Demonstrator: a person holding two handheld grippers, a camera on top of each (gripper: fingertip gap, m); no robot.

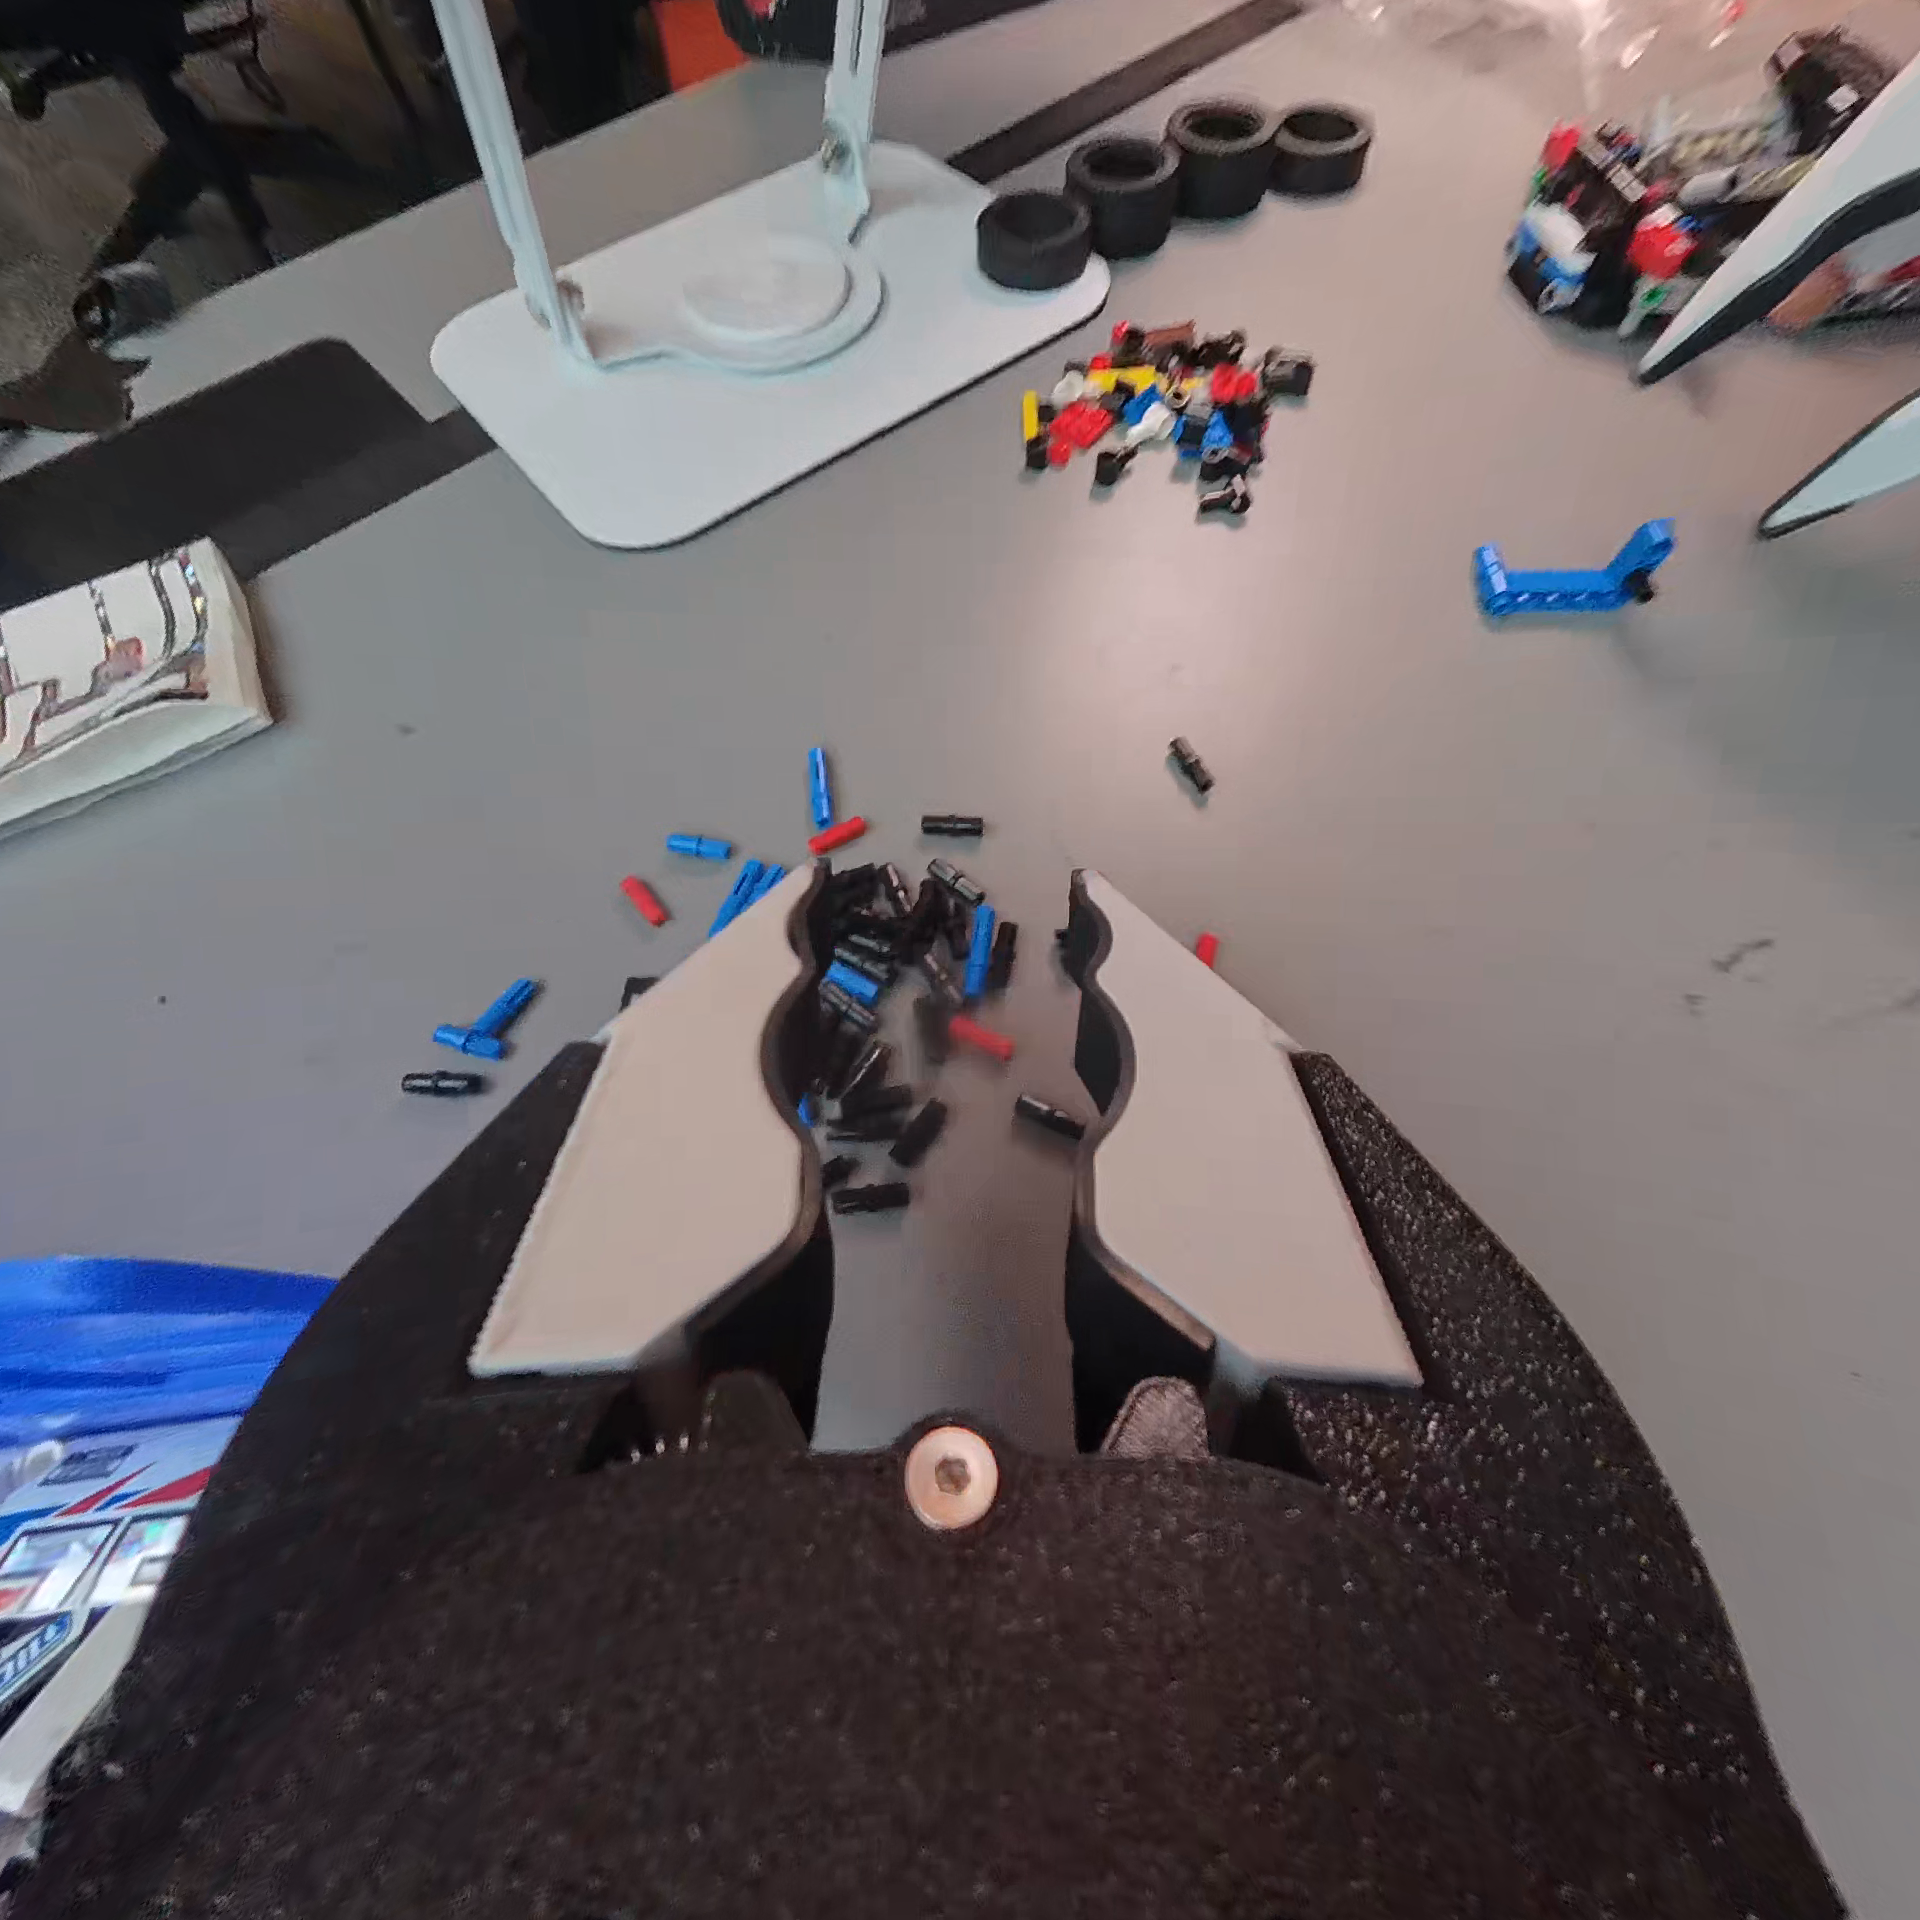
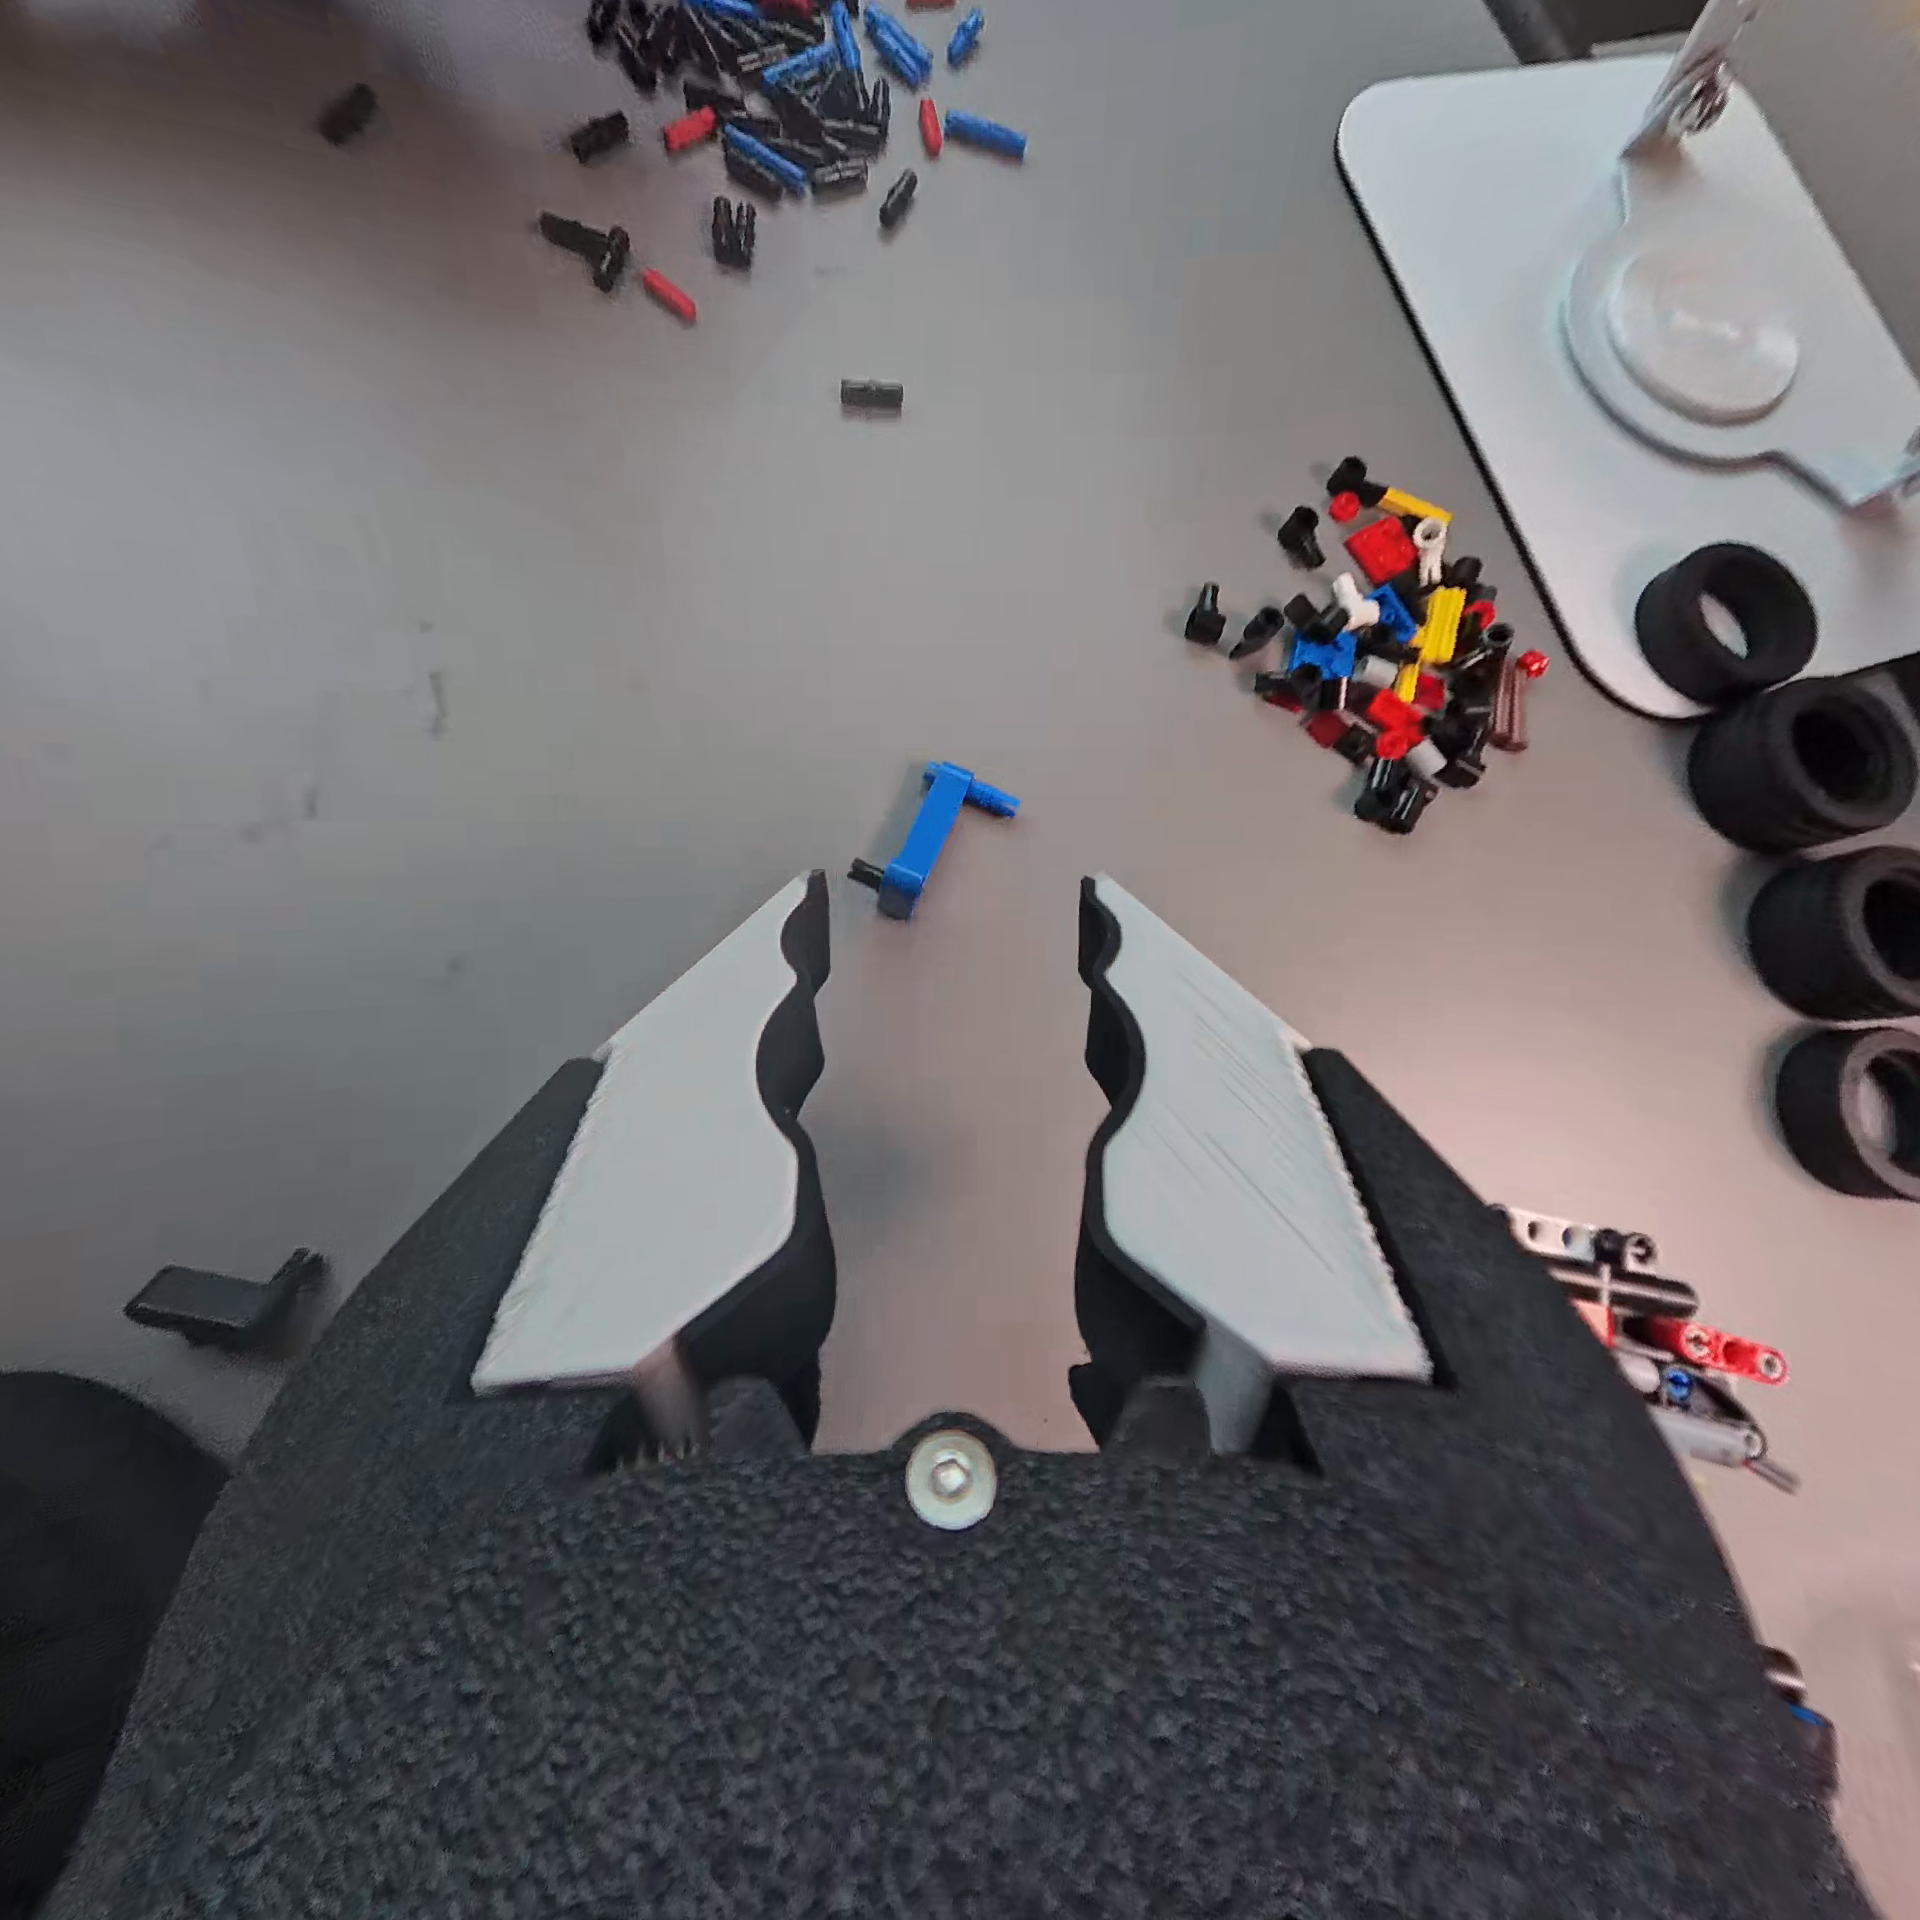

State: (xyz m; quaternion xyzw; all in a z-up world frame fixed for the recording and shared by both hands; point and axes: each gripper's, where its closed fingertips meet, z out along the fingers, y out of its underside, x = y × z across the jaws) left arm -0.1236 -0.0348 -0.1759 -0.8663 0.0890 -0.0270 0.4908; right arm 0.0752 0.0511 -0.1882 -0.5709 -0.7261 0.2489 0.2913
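My left gripper is open and empty, hovering over a pile of small black, blue and red connector pins on the grey table. The pile lies between its fingers. My right gripper is open and empty, just short of a blue bent beam with pins that lies near its left fingertip. The same beam shows in the left wrist view, with the right gripper's fingers beyond it. The pin pile shows at the top of the right wrist view.
A heap of mixed small coloured parts lies mid-table. Several black tyres sit by a white stand base. A partly built model, an open booklet, a box and a black bent part lie around. Spacing between my two grippers at the tips: around 25 cm.
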